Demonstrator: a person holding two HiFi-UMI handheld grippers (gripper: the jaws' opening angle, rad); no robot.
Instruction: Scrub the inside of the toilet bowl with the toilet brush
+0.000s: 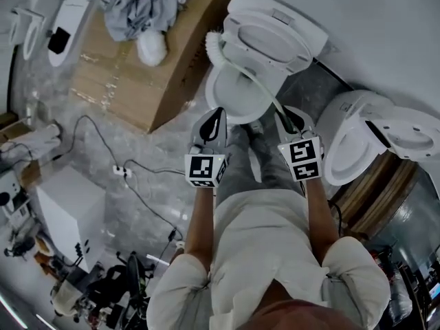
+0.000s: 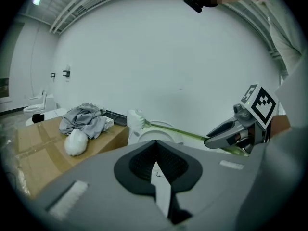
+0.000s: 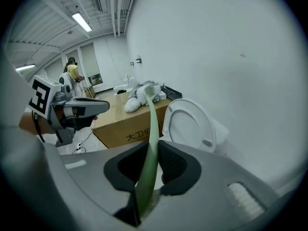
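Observation:
A white toilet (image 1: 271, 43) stands with its lid up and its bowl (image 1: 230, 98) open just ahead of both grippers. The toilet brush has a white bristle head (image 1: 214, 45) raised over the bowl's left rim, near the box edge. Its thin green handle (image 1: 258, 81) curves back to my right gripper (image 1: 289, 120), which is shut on it. In the right gripper view the handle (image 3: 150, 138) runs up between the jaws. My left gripper (image 1: 212, 124) hovers by the bowl's near left edge, shut and holding nothing. The bowl's inside is mostly hidden.
A large cardboard box (image 1: 148, 74) sits left of the toilet with grey cloth (image 1: 137, 5) and a white bundle (image 1: 151, 47) on it. A second toilet (image 1: 371, 136) stands close on the right. A power strip (image 1: 122, 172) with cables lies on the floor.

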